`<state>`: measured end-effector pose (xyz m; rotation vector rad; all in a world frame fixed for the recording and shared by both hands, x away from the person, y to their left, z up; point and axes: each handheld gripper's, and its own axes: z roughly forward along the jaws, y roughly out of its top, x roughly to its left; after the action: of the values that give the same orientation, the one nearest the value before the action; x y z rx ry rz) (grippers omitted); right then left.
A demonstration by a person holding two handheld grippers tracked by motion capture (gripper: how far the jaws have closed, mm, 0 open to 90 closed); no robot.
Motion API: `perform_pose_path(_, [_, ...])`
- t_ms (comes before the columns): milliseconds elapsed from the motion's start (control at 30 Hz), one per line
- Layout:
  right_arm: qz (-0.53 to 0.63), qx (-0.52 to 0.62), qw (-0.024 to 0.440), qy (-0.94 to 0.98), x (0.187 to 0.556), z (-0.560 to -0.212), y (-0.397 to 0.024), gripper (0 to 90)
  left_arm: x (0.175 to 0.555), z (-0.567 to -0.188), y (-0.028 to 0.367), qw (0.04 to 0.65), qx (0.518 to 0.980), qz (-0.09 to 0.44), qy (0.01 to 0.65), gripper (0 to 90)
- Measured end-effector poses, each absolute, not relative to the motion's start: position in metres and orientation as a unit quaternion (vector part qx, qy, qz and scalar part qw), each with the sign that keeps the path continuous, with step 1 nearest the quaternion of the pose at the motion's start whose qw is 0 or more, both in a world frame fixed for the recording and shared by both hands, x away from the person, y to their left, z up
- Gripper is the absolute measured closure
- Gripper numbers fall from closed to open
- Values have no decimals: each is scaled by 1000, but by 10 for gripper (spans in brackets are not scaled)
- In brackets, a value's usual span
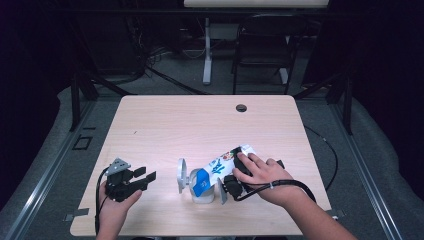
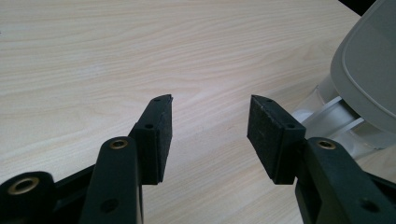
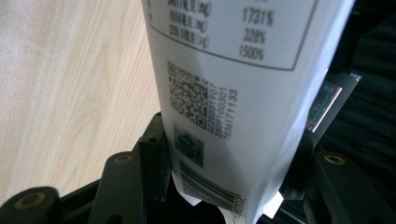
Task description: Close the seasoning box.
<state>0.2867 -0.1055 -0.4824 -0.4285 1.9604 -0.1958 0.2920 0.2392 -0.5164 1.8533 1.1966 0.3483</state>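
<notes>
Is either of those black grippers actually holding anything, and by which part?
The right gripper clamps the white printed pouch near its barcode end. The left gripper is open and holds nothing.

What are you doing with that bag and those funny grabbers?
A person holds a grabber in each hand at a wooden table. The right tongs grip a white printed pouch, tilted with its blue end over a white container whose lid stands open. It looks like the pouch is being tipped into it. The left tongs rest open over bare tabletop beside the container, holding nothing.
</notes>
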Motion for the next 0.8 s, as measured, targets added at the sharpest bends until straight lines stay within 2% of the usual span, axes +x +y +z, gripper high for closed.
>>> perform_pose_path(800, [-80, -183, 533, 822, 286, -484, -107, 502, 293, -517, 240, 435, 747, 138, 484, 506])
